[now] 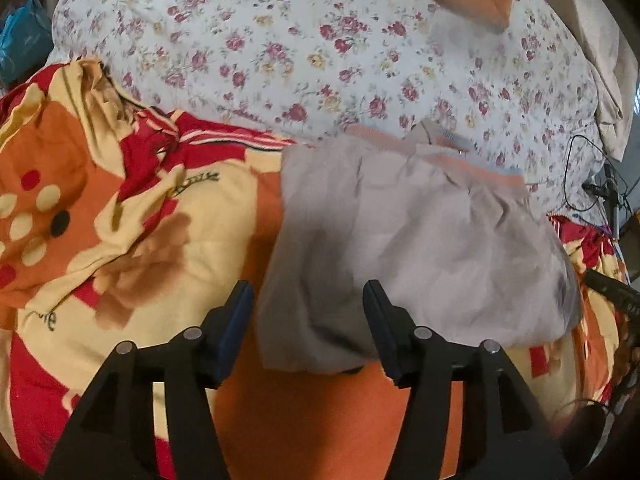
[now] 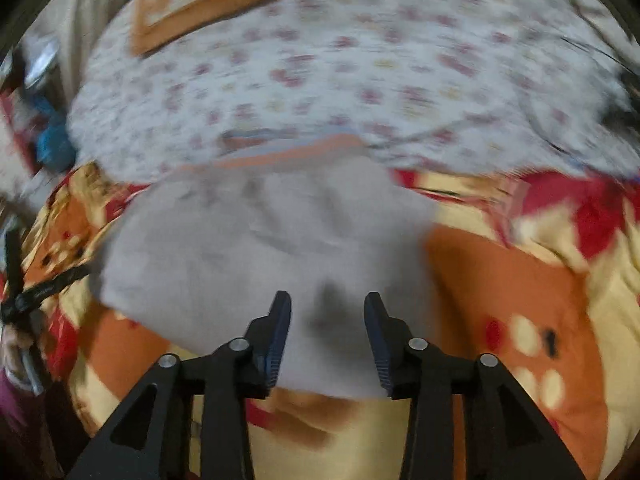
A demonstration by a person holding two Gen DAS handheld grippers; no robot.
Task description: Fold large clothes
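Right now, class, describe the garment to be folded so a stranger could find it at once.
Start at the orange, red and yellow blanket below the floral sheet. On it lies the grey garment, the only plain cloth, with an orange-and-blue striped edge along its far side.

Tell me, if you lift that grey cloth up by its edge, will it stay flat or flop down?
Probably flop. The grey cloth already lies wrinkled and follows the bumps of the orange blanket, so it looks soft and thin. It likely weighs little. Both tools, left and right, are open above it.
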